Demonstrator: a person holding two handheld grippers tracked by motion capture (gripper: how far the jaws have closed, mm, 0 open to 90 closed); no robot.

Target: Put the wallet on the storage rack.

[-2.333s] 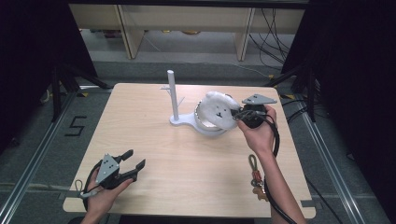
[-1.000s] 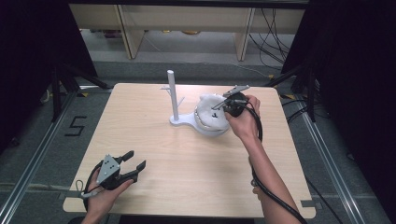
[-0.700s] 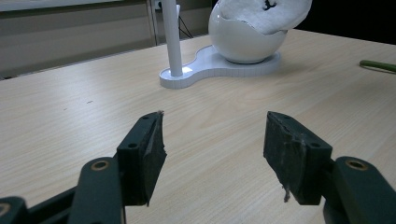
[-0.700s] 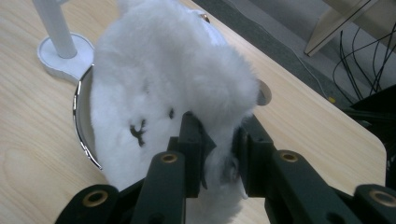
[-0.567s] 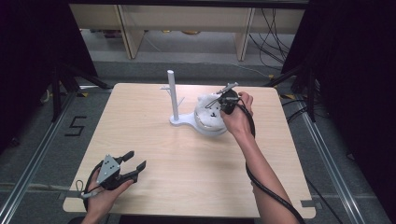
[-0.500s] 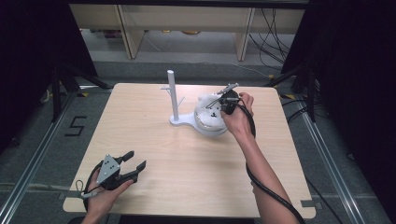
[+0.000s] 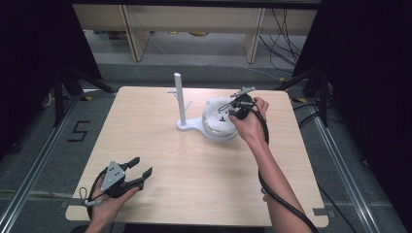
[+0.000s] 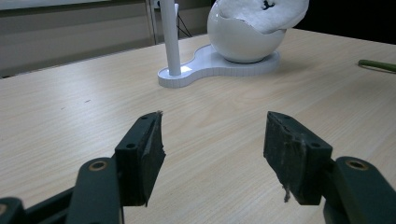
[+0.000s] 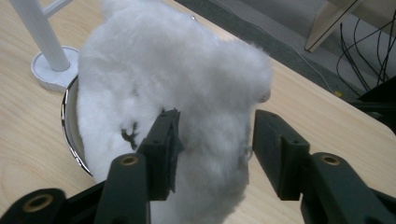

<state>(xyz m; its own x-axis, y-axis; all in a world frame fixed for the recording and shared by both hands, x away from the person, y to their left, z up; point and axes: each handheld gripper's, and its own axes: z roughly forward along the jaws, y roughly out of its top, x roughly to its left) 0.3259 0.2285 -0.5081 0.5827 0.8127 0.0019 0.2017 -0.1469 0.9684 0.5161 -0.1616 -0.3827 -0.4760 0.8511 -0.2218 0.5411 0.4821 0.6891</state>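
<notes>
A white fluffy wad (image 7: 214, 110) sits heaped in a round white bowl (image 7: 219, 132) on a white stand base (image 7: 190, 125) with an upright pole (image 7: 179, 96), at the table's far middle. My right gripper (image 7: 222, 109) reaches onto the wad from the right. In the right gripper view its jaws stand open (image 9: 217, 140) on either side of a lobe of the fluff (image 9: 187, 79), above the bowl's rim (image 9: 69, 122). My left gripper (image 7: 142, 165) rests at the near left of the table, open and holding nothing (image 8: 212, 140). From there the bowl (image 8: 243, 42) is far ahead.
The wooden table (image 7: 184, 165) is bare between the left gripper and the stand. A thin green thing (image 8: 378, 65) lies at the right edge of the left gripper view. Shelving and cables stand beyond the table's far edge. The right forearm crosses the table's right side.
My right gripper has moved left from beside the bowl to over the fluffy wad. The left gripper has stayed in place.
</notes>
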